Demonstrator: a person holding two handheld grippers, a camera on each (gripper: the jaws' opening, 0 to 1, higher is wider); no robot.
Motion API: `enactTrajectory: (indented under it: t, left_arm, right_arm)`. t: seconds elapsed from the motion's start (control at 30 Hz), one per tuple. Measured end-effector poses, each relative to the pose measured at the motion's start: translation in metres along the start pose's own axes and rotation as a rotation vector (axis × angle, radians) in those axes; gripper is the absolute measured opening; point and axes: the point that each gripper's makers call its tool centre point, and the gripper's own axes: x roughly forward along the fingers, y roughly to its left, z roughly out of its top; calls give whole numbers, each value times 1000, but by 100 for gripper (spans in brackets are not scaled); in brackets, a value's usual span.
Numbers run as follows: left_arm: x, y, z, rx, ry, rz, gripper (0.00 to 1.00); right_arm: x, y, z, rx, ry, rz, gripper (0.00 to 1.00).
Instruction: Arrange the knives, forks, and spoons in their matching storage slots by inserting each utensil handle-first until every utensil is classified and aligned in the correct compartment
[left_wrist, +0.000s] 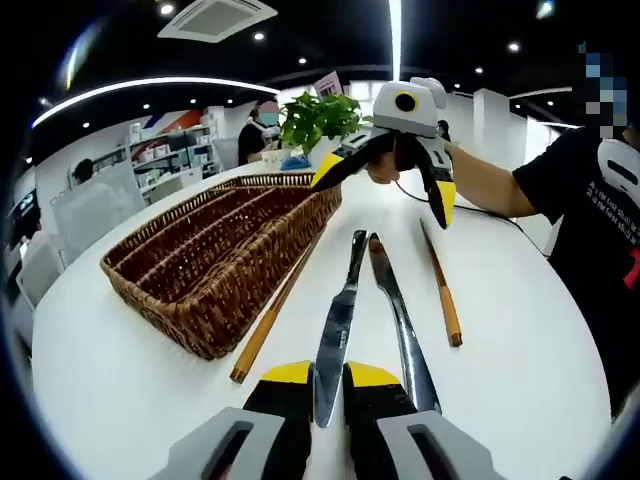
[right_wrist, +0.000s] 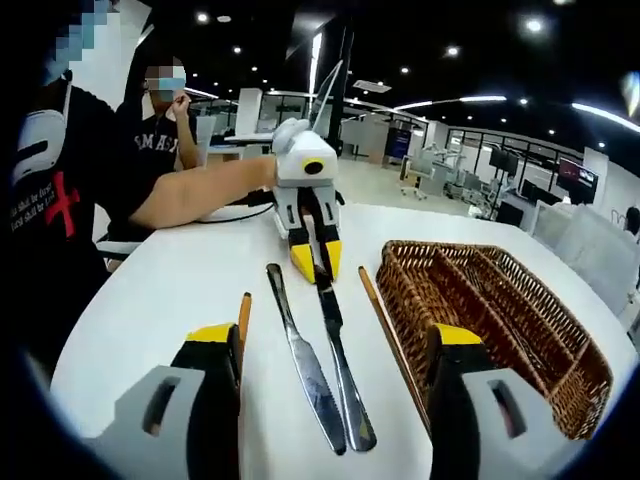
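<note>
Brown woven wicker basket (left_wrist: 215, 262) holding nothing yet. Left gripper (left_wrist: 330, 385) pinching one shiny silver knife (left_wrist: 338, 325). Right gripper (right_wrist: 330, 350) spread wide. All sorting left.

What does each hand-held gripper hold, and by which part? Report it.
Left hand-held gripper pinches a knife near what looks like its blade end. Right hand-held gripper is open, holding nothing.

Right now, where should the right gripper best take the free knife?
Probably the blade half of the free knife, nearest the right gripper. Come from above, jaws across its width: it lies flat, and the handle stays free to enter the basket.
</note>
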Motion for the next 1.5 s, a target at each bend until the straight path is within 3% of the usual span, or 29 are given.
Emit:
enactTrajectory:
  t: [0.03,0.07,0.13,0.2,0.27,0.53,0.73,0.9,1.07,1.13,1.23,1.3,1.33,1.43,1.5]
  left_arm:
    - [-2,2,-1,6,58,13,19]
    - [-2,1,-1,11,77,9,19]
    - [0,-6,-1,36,169,-50,18]
    - [4,-9,1,32,213,-90,17]
    - [10,-6,6,26,224,-92,16]
    - [13,-7,5,98,378,-75,10]
    - [14,-10,4,111,406,-53,10]
    - [17,-12,6,97,416,-48,10]
    - [18,-13,6,128,431,-46,9]
    - [18,-13,6,131,426,-54,9]
    - [19,-15,6,175,413,-75,9]
    - [19,-15,6,171,418,-73,9]
    - [19,-15,7,185,424,-72,9]
    - [18,-15,6,183,431,-73,9]
    - [18,-16,5,183,439,-77,9]
  right_arm:
    - [-2,2,0,21,-8,14,78]
    - [-2,2,0,21,-8,16,79]
    - [-4,-1,-2,14,1,2,78]
    - [-4,-3,-3,19,-1,-3,79]
    - [-4,-3,-6,29,2,-1,79]
    - [-6,-7,-14,38,18,-7,79]
    - [-8,-11,-38,18,138,-26,73]
    - [-9,-10,-38,11,156,-29,64]
    - [-10,-7,-45,-28,235,-24,48]
    - [-7,-9,-47,-40,268,-15,48]
    - [-1,-13,-42,-40,288,-10,40]
    - [4,-11,-38,47,305,17,36]
    - [6,-9,-36,51,309,42,38]
    - [14,-5,-28,13,306,50,39]
    - [16,-5,-31,2,303,45,39]
